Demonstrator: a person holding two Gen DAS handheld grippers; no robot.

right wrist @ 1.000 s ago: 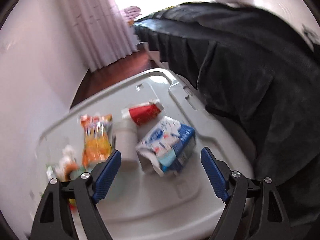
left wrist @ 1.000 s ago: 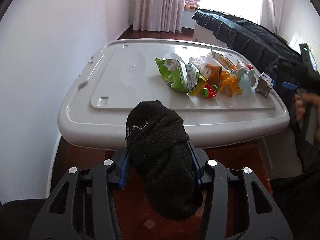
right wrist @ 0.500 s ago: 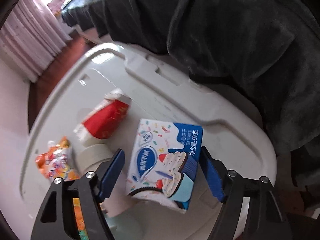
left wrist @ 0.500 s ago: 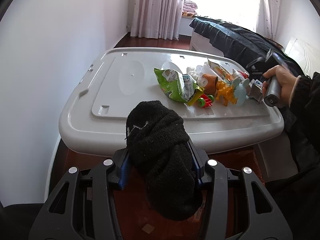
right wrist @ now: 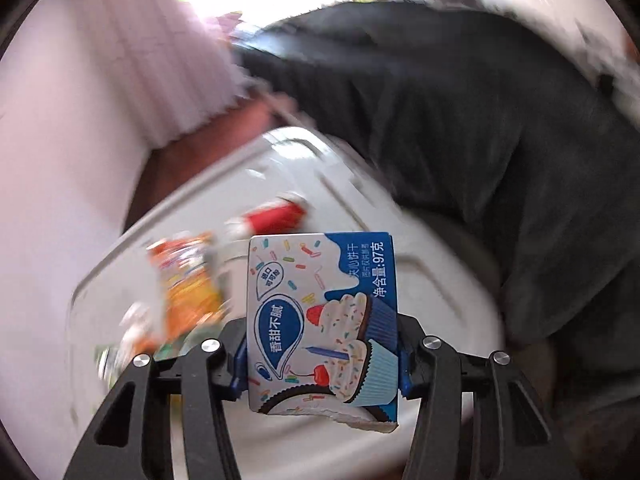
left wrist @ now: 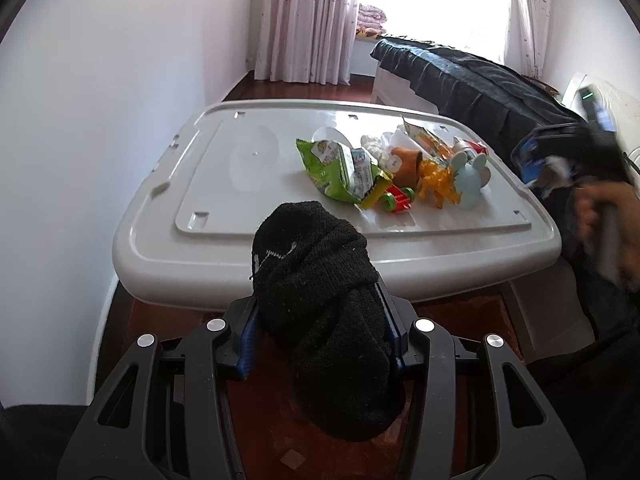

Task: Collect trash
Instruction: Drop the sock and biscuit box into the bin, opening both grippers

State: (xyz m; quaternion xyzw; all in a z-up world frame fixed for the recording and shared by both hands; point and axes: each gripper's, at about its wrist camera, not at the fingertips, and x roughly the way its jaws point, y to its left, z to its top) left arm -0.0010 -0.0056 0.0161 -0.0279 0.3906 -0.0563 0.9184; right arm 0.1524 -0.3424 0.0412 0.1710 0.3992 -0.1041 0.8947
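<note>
My left gripper (left wrist: 320,336) is shut on a black sock (left wrist: 320,304) and holds it in front of a grey plastic lid (left wrist: 224,184). On the lid lie a green snack bag (left wrist: 340,168), an orange wrapper (left wrist: 428,142), a red tube (left wrist: 474,147) and several toys. My right gripper (right wrist: 320,356) is shut on a blue and white biscuit box (right wrist: 320,320), lifted off the lid (right wrist: 432,292). In the left wrist view that gripper (left wrist: 560,160) is at the lid's right edge, blurred.
A dark-covered bed (left wrist: 472,76) runs along the right of the lid. A white wall (left wrist: 100,100) is on the left. Yellow dinosaur (left wrist: 436,182), pale blue toy (left wrist: 472,180) and red toy car (left wrist: 398,198) sit on the lid. Red-brown floor (left wrist: 260,420) lies below.
My right gripper closed on the biscuit box and lifted it off the lid toward the right. My left gripper still holds the sock and has barely moved.
</note>
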